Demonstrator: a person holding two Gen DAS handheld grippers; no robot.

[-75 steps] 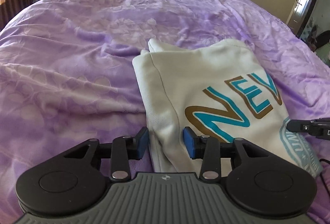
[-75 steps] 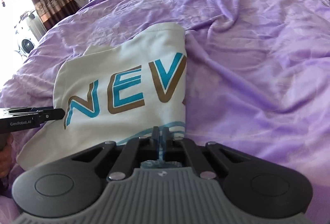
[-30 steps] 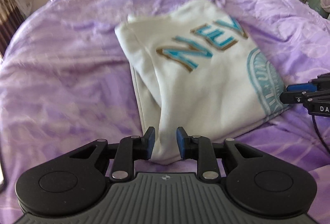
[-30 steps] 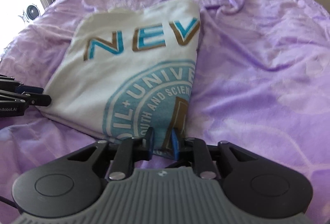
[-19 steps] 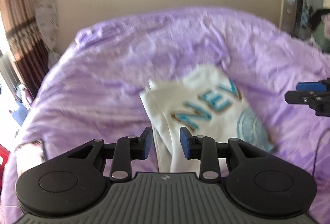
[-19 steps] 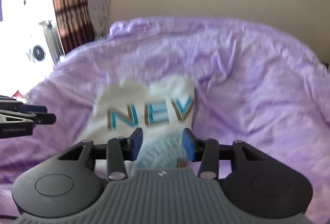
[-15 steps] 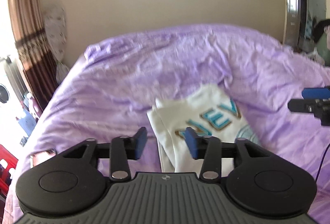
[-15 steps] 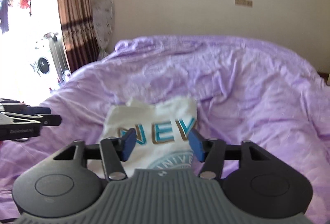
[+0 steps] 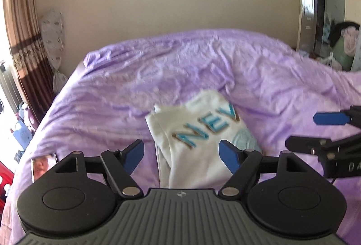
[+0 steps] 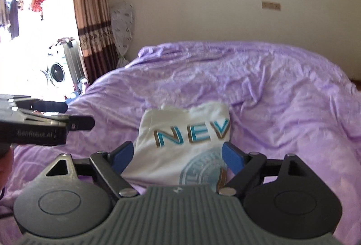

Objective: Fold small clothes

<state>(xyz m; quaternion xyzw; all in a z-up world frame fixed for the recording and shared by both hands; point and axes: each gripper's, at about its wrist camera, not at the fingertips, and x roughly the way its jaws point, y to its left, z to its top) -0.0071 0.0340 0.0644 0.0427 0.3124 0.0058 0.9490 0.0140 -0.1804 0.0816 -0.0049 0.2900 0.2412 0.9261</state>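
A folded white shirt [image 9: 198, 139] [image 10: 182, 143] printed with "NEV" in teal and brown and a round teal seal lies flat on the purple bedspread [image 9: 158, 69] [image 10: 259, 87]. My left gripper [image 9: 181, 153] hovers above its near edge, jaws still opening wide with nothing between them. My right gripper [image 10: 177, 156] hangs over the same near edge, its jaws opening too and empty. Each gripper shows at the side of the other's view: the right gripper [image 9: 315, 132] and the left gripper [image 10: 74, 115].
A brown striped curtain [image 10: 90, 19] and a bright window with a washing machine [image 10: 55, 72] stand at the left. A patterned covered object [image 10: 123, 26] leans in the corner. A phone-like item [image 9: 42, 165] lies on the bed's left edge. A doorway [image 9: 327, 8] opens at the right.
Both grippers let go of the shirt's near edge, opened wide and rose back from the bed. The shirt stays folded on the spread and looks smaller and farther off.
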